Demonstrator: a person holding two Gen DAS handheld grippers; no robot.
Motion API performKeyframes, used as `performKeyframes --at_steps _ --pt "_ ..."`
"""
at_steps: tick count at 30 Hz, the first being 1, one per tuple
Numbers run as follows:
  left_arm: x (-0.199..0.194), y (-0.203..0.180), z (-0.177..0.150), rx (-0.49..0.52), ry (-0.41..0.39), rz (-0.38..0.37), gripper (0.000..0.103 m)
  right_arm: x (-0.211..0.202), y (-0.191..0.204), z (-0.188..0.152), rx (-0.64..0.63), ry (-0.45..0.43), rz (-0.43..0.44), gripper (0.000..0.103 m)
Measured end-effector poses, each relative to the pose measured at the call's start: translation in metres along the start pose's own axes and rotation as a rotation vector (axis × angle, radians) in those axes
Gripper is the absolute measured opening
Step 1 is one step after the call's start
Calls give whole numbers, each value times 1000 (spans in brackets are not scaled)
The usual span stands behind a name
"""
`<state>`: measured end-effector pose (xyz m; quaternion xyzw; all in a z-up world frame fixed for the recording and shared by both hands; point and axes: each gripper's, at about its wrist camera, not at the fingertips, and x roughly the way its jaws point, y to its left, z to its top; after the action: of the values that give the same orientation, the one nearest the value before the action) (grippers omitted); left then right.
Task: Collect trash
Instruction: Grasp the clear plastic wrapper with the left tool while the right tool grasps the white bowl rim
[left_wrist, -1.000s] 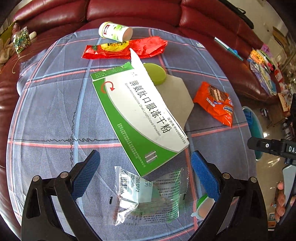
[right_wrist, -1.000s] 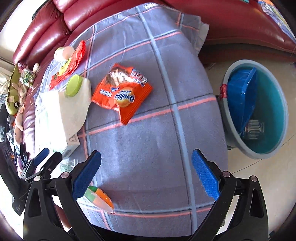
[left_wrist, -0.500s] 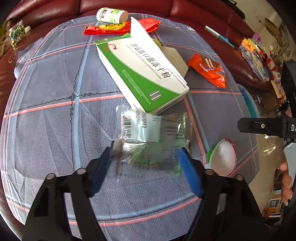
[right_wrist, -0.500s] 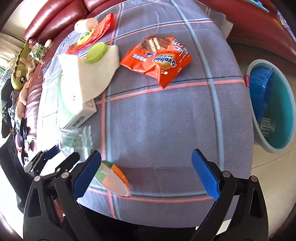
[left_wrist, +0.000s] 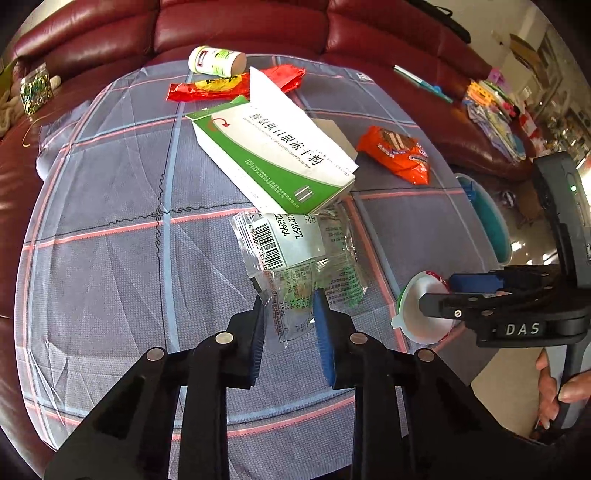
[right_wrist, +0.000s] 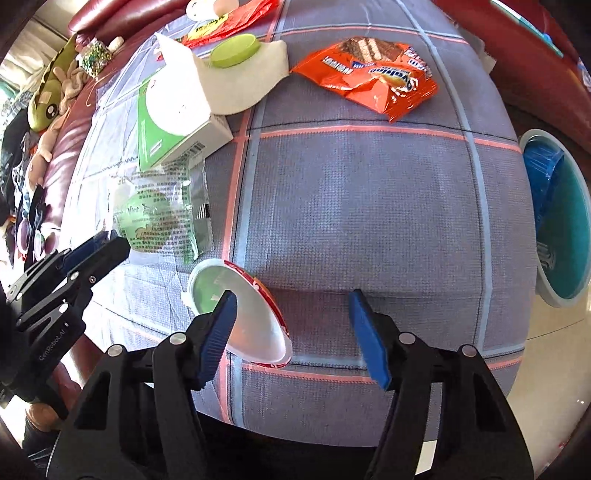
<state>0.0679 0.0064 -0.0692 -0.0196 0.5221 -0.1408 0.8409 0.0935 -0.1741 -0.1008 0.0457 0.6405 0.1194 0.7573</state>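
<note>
Basin (right_wrist: 574, 291) holding blue tub (right_wrist: 543, 177) (nothing else visible), beside table

Green-white box (left_wrist: 273, 158), orange wrapper (left_wrist: 397, 153), grey plaid cloth (left_wrist: 110, 258).

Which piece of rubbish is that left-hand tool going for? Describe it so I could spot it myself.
On the checked grey cloth, find the big green-and-white medicine box. Just in front of it lies a crumpled clear plastic wrapper between the left gripper fingers. It is the only see-through item, with a white barcode label.
</note>
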Motion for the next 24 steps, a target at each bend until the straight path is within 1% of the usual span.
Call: performKeyframes --at_steps 1,2,3,4,6,7,8,9,11,12,14,15,16,19,21,24 --pt "0 -1 1 0 -1 0 27 0 4 0 -24 -13 -13 52" --pt "1 0 1 -5 0 -2 29 1 7 1 -39 -14 -19 33" --pt "3 1 2 -12 5 -12 29 1 9 2 -46 -20 -36 28" --pt "5 2 2 -15 12 -16 32 1 11 3 -58 -27 -47 16" --pt "11 0 3 -9 22 2 49 1 11 3 -57 -26 -36 9" --pt "13 -1 2 -4 21 11 51 -2 10 4 -57 -34 -37 8" --pt "15 -2 2 0 22 19 53 -6 9 4 -58 -47 -39 5" --pt "19 -3 3 -1 27 24 53 -8 8 4 -53 -55 -38 4" --pt "27 -1 4 -15 45 16 54 -14 0 6 -31 -66 -32 4" --pt "30 -1 5 -18 44 11 56 -16 -4 7 -20 -71 -31 4" --pt "31 -4 7 -4 38 13 56 -20 -13 9 8 -82 -24 4" --pt "31 -6 8 0 31 12 53 -23 -18 8 18 -88 -21 4" --pt "30 -8 8 4 20 16 46 -27 -24 5 28 -96 -18 4" --pt "20 -16 9 33 -14 30 33 -34 -37 4 61 -118 -2 4" --pt "7 -24 9 59 -50 43 22 -39 -44 5 85 -135 17 4" --pt "-11 -35 10 101 -94 75 15 -47 -54 5 109 -159 43 4"
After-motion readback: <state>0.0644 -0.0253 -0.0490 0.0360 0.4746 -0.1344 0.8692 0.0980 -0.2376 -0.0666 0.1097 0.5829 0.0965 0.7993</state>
